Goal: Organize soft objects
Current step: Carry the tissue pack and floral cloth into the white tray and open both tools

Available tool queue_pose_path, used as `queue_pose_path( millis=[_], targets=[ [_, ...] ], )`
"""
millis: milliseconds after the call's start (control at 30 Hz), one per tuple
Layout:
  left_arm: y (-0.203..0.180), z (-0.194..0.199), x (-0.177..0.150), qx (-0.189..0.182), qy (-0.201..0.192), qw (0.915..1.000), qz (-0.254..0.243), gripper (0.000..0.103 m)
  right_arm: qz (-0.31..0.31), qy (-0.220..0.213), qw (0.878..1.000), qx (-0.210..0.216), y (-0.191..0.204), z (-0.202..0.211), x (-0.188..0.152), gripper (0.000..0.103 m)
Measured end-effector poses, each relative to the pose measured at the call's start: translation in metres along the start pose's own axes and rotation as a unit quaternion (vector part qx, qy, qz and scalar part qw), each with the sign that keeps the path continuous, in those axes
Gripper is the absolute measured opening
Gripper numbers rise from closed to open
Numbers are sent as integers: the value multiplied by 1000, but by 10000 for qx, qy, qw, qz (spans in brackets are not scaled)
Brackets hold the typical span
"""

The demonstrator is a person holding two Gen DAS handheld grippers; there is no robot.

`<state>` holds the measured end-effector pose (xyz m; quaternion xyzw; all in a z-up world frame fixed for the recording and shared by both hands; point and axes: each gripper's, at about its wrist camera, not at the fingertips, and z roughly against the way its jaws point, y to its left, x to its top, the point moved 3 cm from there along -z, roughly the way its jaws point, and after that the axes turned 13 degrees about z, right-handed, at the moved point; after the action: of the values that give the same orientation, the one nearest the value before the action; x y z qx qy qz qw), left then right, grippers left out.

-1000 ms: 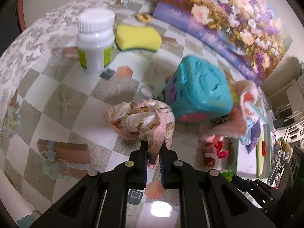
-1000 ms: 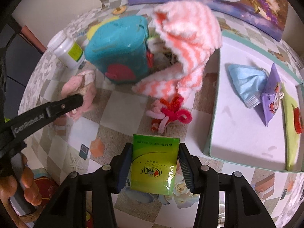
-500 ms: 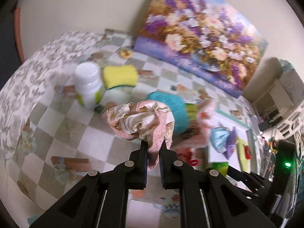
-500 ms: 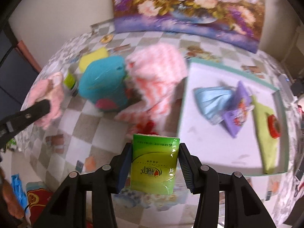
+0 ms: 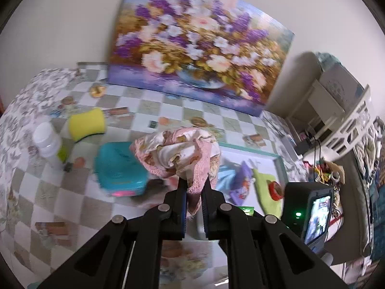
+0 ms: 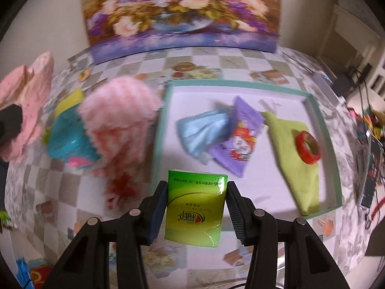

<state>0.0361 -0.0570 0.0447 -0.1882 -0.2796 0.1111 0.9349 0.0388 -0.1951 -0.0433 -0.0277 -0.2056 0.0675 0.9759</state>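
My left gripper is shut on a crumpled pink floral cloth, held in the air above the table; the same cloth shows at the left edge of the right wrist view. My right gripper is shut on a green tissue pack, hanging over the near rim of the teal-edged white tray. In the tray lie a light blue cloth, a purple packet and a green cloth with a red tape ring on it.
A fluffy pink and white towel leans on a teal toy box left of the tray, with a red and pink tangle in front. A yellow sponge and a white bottle stand further left. A flower painting leans on the wall.
Both grippers rose and swung right toward the tray. The pink floral cloth lifted off the table area in the left gripper. The tissue pack now hangs at the tray's near rim.
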Motion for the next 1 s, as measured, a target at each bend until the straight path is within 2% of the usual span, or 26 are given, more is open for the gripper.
queue_pose_path(
  millis=[200, 367, 567, 767, 1000],
  targets=[
    [-32, -31, -7, -84, 280, 9995, -121, 11, -494, 96, 9986, -166, -36, -8, -4, 51],
    [-44, -58, -18, -37, 509, 9984, -230, 11, -948, 218, 9950, -241, -69, -20, -14, 51],
    [-51, -97, -42, -27, 1016, 9939, -437, 11, -1387, 207, 9895, -354, -102, -22, -26, 51],
    [-55, -116, -57, -60, 1240, 9901, -647, 11, -1636, 77, 9851, -515, -119, -20, -28, 51],
    [-60, -140, -77, 2, 1587, 9832, -901, 11, -1630, 77, 9854, -487, -121, -31, -28, 52]
  ],
)
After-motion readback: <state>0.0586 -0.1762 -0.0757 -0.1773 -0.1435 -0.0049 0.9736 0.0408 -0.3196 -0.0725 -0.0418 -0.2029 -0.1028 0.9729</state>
